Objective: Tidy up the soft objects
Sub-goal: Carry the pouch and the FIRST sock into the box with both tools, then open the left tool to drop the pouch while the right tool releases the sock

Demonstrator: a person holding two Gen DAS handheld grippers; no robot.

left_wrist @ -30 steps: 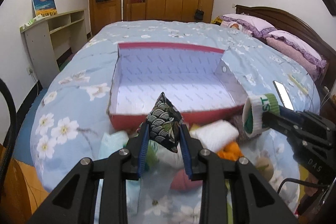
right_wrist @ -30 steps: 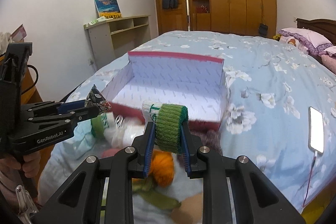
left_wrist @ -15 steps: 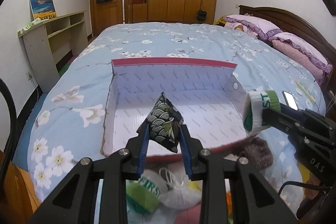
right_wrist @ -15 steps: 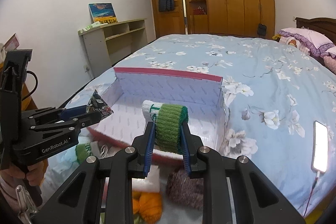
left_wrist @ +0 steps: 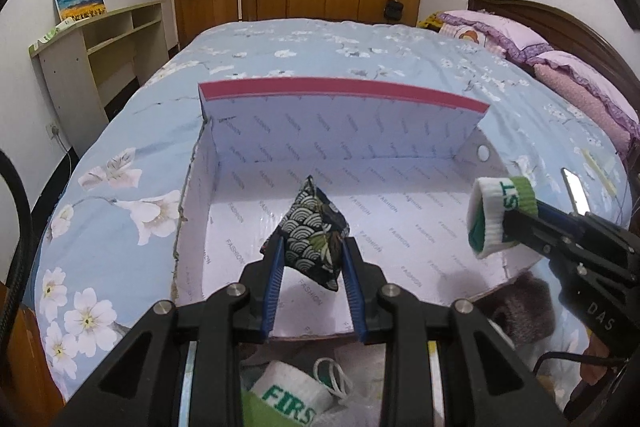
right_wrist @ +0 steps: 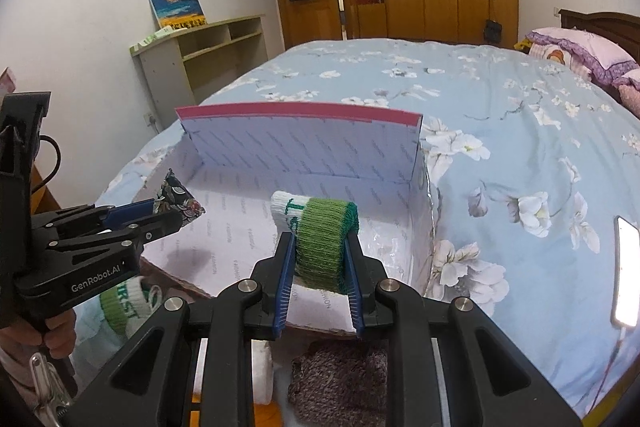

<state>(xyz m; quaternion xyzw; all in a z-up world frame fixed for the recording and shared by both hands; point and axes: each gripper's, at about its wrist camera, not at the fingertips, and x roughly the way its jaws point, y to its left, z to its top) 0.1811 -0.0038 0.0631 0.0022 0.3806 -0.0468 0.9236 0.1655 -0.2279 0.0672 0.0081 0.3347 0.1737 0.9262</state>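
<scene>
Floral-quilted bed underneath everything, with the red-rimmed cardboard box lying open upon it.

Left claw pinching a wave-patterned triangular pouch, apex upward, hanging over the box floor just inside the near wall and toward the box's left half. Right claw pinching a rolled green-and-white sock, long axis crosswise to the fingers, white cuff sticking out toward the box's left side, likewise hanging just beyond the near wall but toward the box's right half. Both loads above the box floor and well apart from each other; judged ready to drop straight down, neither claw clearly nearer.

Short of the box's near wall: another sock lettered FIRS, a brownish knitted piece, still unsorted. Phone lit on the quilt, well right of the box.
</scene>
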